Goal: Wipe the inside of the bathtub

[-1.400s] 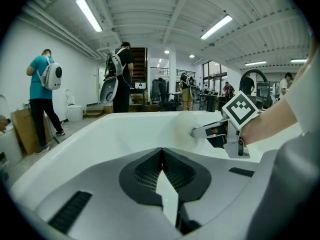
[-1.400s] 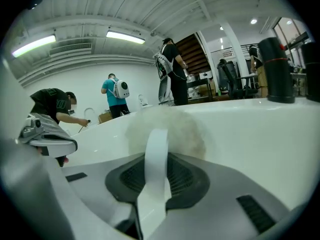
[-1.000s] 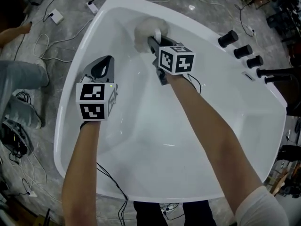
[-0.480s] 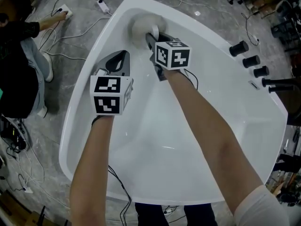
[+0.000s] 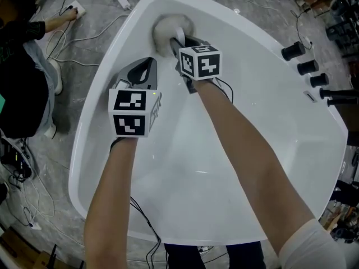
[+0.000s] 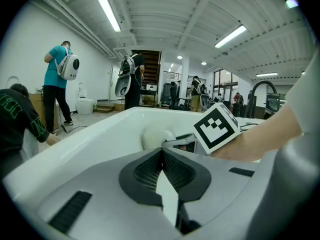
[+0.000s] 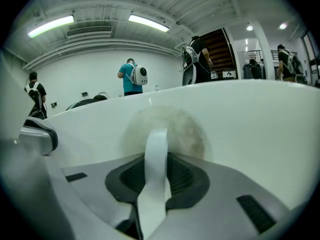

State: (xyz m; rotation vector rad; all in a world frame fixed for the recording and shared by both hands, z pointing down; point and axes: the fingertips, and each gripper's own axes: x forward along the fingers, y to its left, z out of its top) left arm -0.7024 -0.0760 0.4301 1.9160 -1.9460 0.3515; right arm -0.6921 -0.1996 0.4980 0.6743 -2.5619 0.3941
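Round pad (image 5: 168,29) lies against the tub (image 5: 185,189) wall at 12 o'clock. The right gripper (image 5: 178,45) fingers are clamped on its white strap (image 7: 155,164). The pad looks soft, light and squashy, so the strap is the best hold. Left gripper (image 5: 143,72), at the pad's 7 o'clock, has its fingers together, empty.

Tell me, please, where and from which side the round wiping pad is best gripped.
Grip the white strap on the back of the pad, coming from inside the tub: the pad's face lies flat against the wall. The right gripper holds it there.
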